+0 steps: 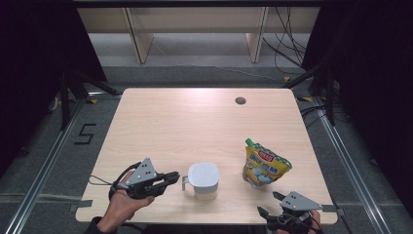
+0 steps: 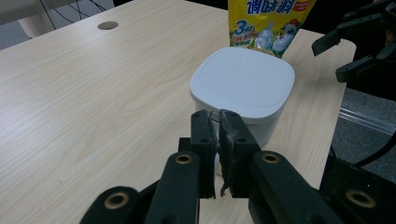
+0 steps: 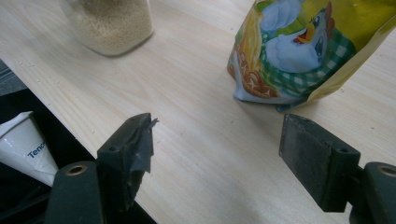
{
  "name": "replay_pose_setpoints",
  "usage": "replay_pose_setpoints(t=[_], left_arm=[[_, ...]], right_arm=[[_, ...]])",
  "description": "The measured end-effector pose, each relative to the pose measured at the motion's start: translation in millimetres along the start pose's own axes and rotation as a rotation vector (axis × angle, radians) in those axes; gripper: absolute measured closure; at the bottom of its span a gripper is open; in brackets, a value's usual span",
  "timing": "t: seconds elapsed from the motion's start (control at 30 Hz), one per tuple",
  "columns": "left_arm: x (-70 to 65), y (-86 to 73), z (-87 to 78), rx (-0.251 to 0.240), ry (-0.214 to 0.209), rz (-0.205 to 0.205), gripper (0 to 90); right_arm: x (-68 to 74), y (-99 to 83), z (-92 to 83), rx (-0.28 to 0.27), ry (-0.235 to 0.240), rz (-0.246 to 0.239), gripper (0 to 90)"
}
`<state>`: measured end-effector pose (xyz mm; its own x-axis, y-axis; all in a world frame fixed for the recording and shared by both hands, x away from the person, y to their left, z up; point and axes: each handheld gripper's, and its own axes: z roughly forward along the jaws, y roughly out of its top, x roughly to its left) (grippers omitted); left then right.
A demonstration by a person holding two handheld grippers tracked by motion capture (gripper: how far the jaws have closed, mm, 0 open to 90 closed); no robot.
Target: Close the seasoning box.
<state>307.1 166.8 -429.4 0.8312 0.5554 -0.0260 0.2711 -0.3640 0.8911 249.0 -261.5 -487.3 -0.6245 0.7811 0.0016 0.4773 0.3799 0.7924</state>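
Likely step: left gripper (image 2: 218, 122) working at the jar (image 1: 203, 179), near the table's (image 1: 160, 122) front edge, left of centre. Its jaws stand nearly together just beside the jar's handle side; whether they pinch the handle (image 1: 184, 183) I cannot tell. Best keep the pull level so the lidded jar stays upright. Right gripper (image 3: 217, 149) waits wide, empty, before the pouch (image 1: 263, 165). Pale wood tabletop, cable hole (image 1: 240, 101) far right; grey floor, dark curtains, a "5" (image 1: 85, 133) marked left.

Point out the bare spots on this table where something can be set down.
The far half, from the cable hole across to the left edge, is free. So is the strip between container and yellow pouch. The near edge is crowded.
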Motion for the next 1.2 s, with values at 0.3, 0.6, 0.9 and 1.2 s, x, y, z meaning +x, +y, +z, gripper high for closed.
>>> replay_pose_setpoints(t=[0.3, 0.6, 0.9, 1.2], left_arm=[[-1.2, -10.1, -3.8, 0.010, -0.029, -0.023, 68.8], [1.6, -24.2, -2.4, 0.050, -0.016, -0.073, 33.9], [-0.1, -41.4, -6.9, 0.081, -0.013, -0.059, 26.4], [-16.0, -64.9, -3.0, 0.160, 0.018, -0.069, 21.1]], right_arm=[[0.1, 0.2, 1.6, 0.003, 0.020, -0.004, 27.1], [0.5, 0.2, 2.1, 0.002, 0.011, -0.007, 27.0], [1.4, 1.2, 1.7, 0.002, 0.012, -0.017, 27.0], [2.1, 1.2, 2.1, 0.004, 0.016, -0.022, 26.5]])
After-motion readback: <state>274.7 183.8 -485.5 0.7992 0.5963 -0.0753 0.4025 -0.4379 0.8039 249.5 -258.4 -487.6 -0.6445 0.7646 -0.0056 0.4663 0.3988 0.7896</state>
